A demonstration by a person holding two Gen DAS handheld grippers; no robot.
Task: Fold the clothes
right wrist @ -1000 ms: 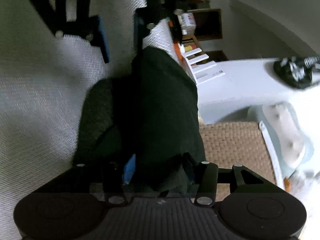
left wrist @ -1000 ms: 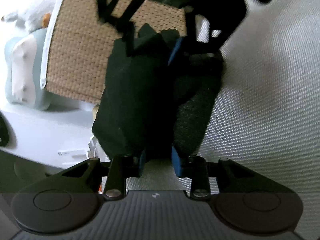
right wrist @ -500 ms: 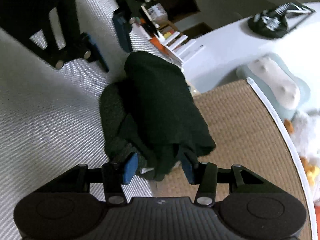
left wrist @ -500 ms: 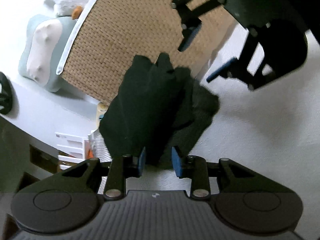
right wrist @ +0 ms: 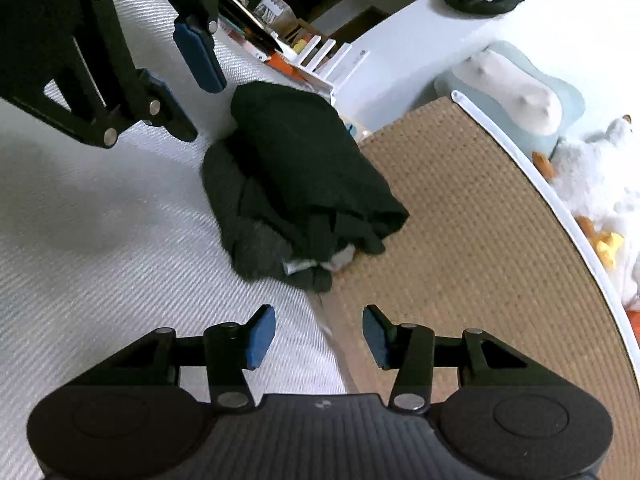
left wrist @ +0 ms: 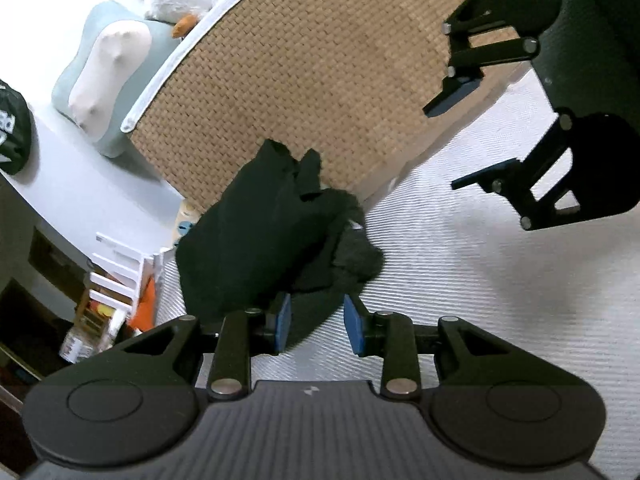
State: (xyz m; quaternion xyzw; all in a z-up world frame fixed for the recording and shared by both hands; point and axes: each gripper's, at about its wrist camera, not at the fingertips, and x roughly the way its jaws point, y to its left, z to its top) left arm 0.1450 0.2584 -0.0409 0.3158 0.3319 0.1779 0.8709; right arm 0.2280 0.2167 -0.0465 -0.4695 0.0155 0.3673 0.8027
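- White ribbed bed surface (right wrist: 100, 264): it extends beneath and to the left of the right-hand jaws and carries most of the garment. The cover appears soft, so downward pressure is judged to sink rather than give a firm backing.
- Woven tan mat (right wrist: 460, 220): it lies ahead and to the right of the right-hand jaws, and its near edge runs between them. One end of the garment overlaps this edge.
- Dark garment (right wrist: 296, 168): a compact folded bundle lying free, well ahead of the right-hand jaws and just beyond the tips of the left-hand jaws. It is judged light, limp and non-slippery, and nothing about it looks fragile. The layers are loose and are likely to slide apart if lifted by one ply only.
- Grip zone: the layered open end, where a pale label (right wrist: 298, 266) shows, faces the right-hand jaws. A hold is judged best taken across the full stack at a corner, with the opposite corner taken by the other tool.
- Right gripper (right wrist: 319, 334): its jaws stand about half apart with nothing between them, clear of the cloth.
- Left gripper (left wrist: 316, 324): its jaws stand partly apart. The garment's near edge lies at their mouth, but the blue pads (left wrist: 284, 316) do not press on it.
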